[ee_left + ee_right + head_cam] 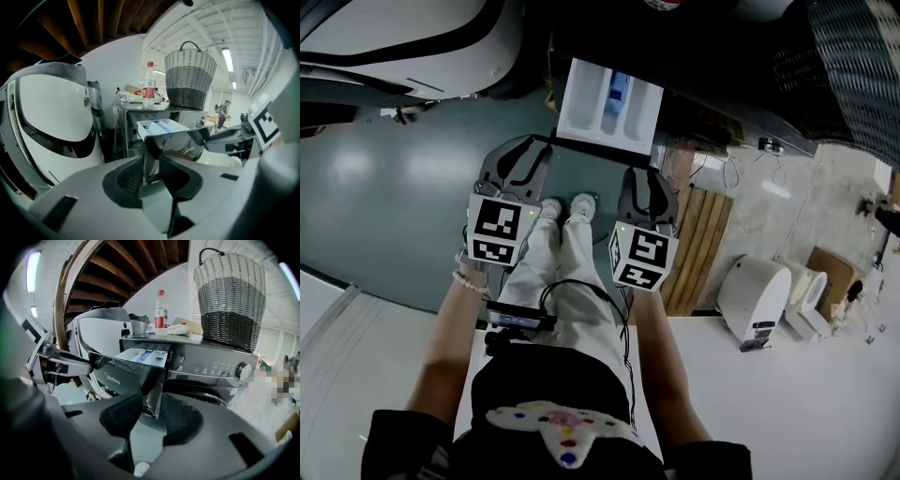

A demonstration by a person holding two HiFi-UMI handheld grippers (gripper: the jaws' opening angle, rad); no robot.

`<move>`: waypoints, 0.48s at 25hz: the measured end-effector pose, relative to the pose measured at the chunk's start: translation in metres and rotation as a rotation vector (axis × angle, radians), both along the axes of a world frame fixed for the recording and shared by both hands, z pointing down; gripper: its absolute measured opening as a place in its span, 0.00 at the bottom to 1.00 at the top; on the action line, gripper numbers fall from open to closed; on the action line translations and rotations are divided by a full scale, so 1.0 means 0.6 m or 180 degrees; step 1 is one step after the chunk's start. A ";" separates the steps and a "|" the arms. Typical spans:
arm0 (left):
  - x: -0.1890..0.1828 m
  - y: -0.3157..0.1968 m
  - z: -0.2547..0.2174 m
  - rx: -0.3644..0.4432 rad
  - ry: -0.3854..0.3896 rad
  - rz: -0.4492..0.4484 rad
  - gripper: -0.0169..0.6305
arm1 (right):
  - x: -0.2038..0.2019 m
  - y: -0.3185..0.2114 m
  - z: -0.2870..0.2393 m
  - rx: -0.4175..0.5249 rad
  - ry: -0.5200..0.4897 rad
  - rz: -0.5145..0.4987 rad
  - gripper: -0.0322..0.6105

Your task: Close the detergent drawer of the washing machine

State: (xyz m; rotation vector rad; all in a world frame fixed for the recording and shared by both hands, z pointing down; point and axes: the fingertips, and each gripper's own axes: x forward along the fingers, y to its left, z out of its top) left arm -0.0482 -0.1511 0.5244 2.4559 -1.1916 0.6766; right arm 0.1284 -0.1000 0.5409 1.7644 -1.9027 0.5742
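Observation:
The white detergent drawer stands pulled out of the dark washing machine, its compartments showing from above. Its glossy dark front panel faces me. My left gripper sits at the panel's left end, and in the left gripper view its pads close on that edge. My right gripper sits at the panel's right end, and in the right gripper view its pads clamp that edge. Both grippers point slightly downward at the drawer.
On top of the machine stand a woven basket and a red-capped bottle. A big white rounded machine is to the left. Wooden slats and a white appliance lie right. The person's shoes are below the drawer.

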 end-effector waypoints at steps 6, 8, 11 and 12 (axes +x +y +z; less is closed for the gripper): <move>0.005 -0.026 -0.002 0.0036 -0.0031 -0.0057 0.20 | 0.005 -0.026 -0.001 0.0025 -0.0012 -0.0016 0.26; 0.005 -0.037 -0.003 0.0054 -0.0037 -0.0080 0.20 | 0.006 -0.038 -0.002 0.0036 -0.0011 -0.0016 0.26; 0.006 -0.054 -0.003 0.0081 -0.0044 -0.0120 0.20 | 0.007 -0.054 -0.002 0.0060 0.0010 -0.0025 0.26; 0.007 -0.060 -0.003 0.0088 -0.0044 -0.0139 0.20 | 0.008 -0.059 -0.002 0.0068 0.0018 -0.0027 0.26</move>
